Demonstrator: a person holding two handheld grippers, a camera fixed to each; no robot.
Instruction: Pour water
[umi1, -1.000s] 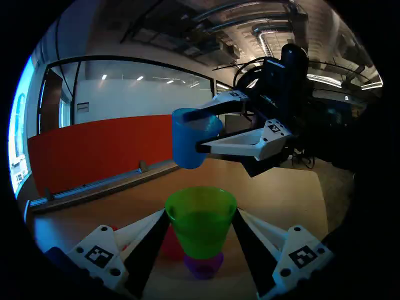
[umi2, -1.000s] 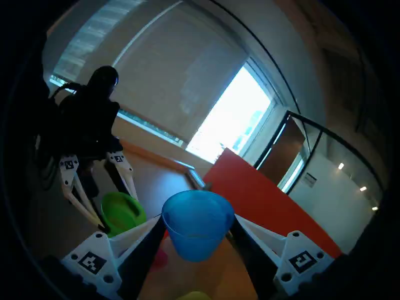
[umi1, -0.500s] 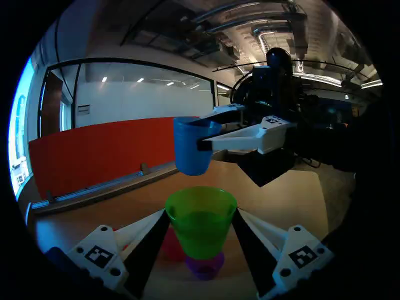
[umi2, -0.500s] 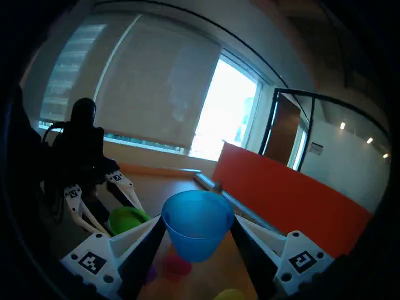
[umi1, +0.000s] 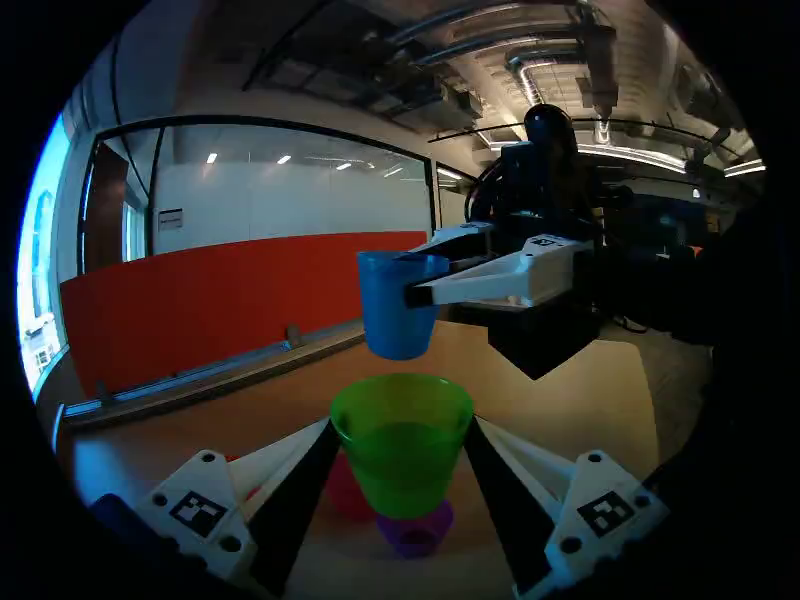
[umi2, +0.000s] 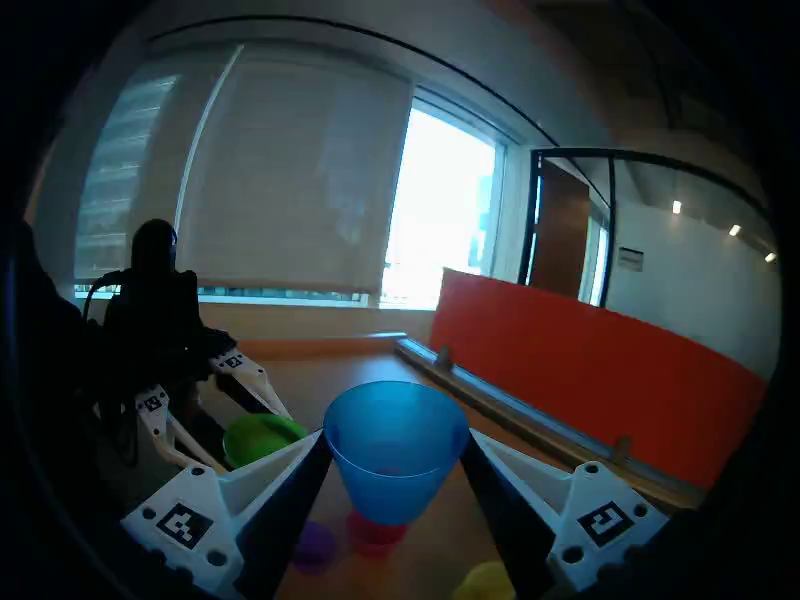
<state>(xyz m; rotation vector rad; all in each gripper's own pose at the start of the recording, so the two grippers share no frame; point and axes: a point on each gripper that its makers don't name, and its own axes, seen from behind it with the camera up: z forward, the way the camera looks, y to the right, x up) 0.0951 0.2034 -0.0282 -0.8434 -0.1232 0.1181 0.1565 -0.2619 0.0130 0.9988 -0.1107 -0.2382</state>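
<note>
Left tool (umi1: 400, 432): white plastic fingers with black inner pads and square printed markers, closed from both sides on the green cup (umi1: 402, 455), a tapered, translucent plastic tumbler held upright above the tabletop (umi1: 570, 385); its wall reads darker below a level line partway up. Right tool (umi2: 395, 445): same build, both fingers pressed against the blue cup (umi2: 395, 470), a matching tapered tumbler, smooth and semi-translucent, upright; in the left gripper view it hangs in the air beyond and slightly higher than the green cup, apart from it. Whether the blue cup holds water cannot be told. Tabletop: smooth, light wood finish, carrying small upright plastic cups: pink cup (umi1: 343, 490) and purple cup (umi1: 413, 528), both partly hidden behind the green cup, and yellow cup (umi2: 485, 580), cut off at the lower edge. Background: flat orange-red partition (umi1: 200, 300); bright window (umi2: 440, 210) beside a pale blind. The hand behind each tool is dark and indistinct
</note>
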